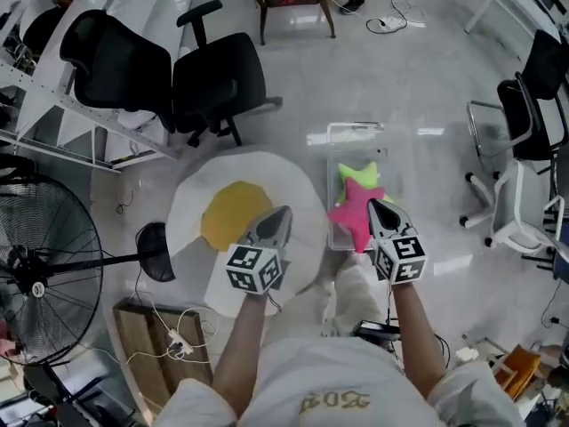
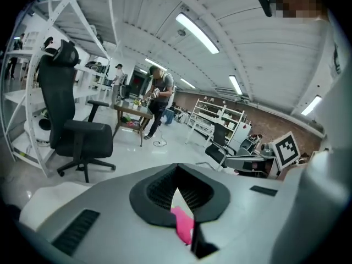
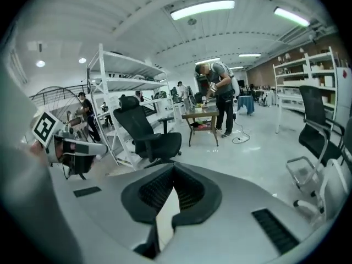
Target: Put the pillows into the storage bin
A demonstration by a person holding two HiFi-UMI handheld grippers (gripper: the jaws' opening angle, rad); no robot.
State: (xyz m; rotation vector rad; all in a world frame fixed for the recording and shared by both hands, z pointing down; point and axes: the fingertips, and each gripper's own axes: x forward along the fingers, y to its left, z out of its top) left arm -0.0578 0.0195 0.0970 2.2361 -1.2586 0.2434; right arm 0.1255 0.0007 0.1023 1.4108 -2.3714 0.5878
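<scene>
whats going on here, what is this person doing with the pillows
A person holds a tool in each hand, the left tool and right tool, both shut and empty. A pink star pillow and a green star pillow sit in the clear storage bin. The fried-egg pillow lies on the floor beside it, not yet packed.

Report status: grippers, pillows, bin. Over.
Left gripper, right gripper both shut, empty. Pink star pillow, green star pillow in storage bin. Fried-egg pillow on floor, outside bin. Nothing blocking bin.
</scene>
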